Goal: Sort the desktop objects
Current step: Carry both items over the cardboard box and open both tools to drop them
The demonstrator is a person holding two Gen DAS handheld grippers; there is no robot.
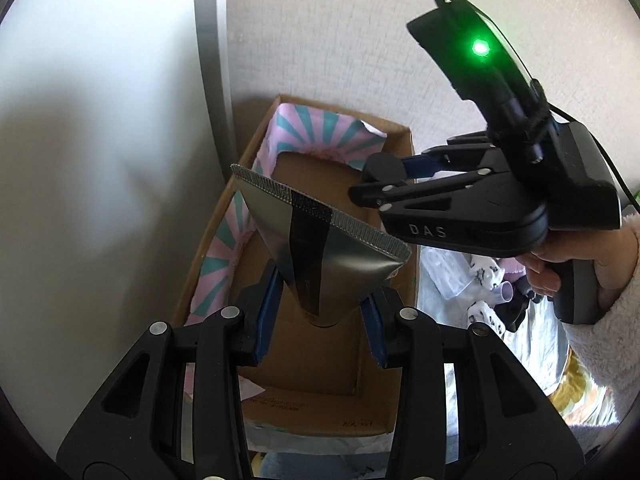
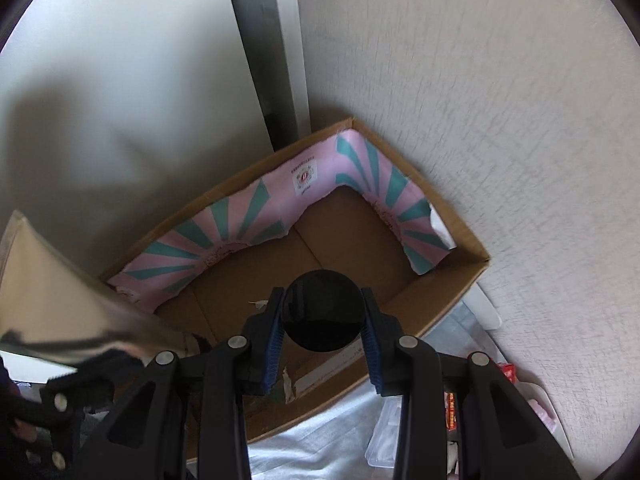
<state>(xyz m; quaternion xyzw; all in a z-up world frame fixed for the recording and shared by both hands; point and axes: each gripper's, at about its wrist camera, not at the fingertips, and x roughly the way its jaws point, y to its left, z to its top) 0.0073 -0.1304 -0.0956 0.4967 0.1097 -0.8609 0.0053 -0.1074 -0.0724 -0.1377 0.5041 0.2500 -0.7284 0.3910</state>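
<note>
My left gripper (image 1: 320, 308) is shut on a silver foil pouch (image 1: 316, 236) with a black stripe and a crimped top edge, held over an open cardboard box (image 1: 320, 360). My right gripper (image 2: 324, 320) is shut on a round black object (image 2: 322, 312), held over the same cardboard box (image 2: 352, 240). In the left wrist view the right gripper (image 1: 360, 196) reaches in from the right above the box's far end, a hand on its handle. The foil pouch (image 2: 60, 300) shows at the left edge of the right wrist view.
The box stands in a corner between a white wall (image 2: 480, 100) and a pale panel (image 2: 120, 100). A pink and teal striped liner (image 2: 248, 216) runs along its inner walls. Small clutter on light cloth (image 1: 492, 304) lies to the box's right.
</note>
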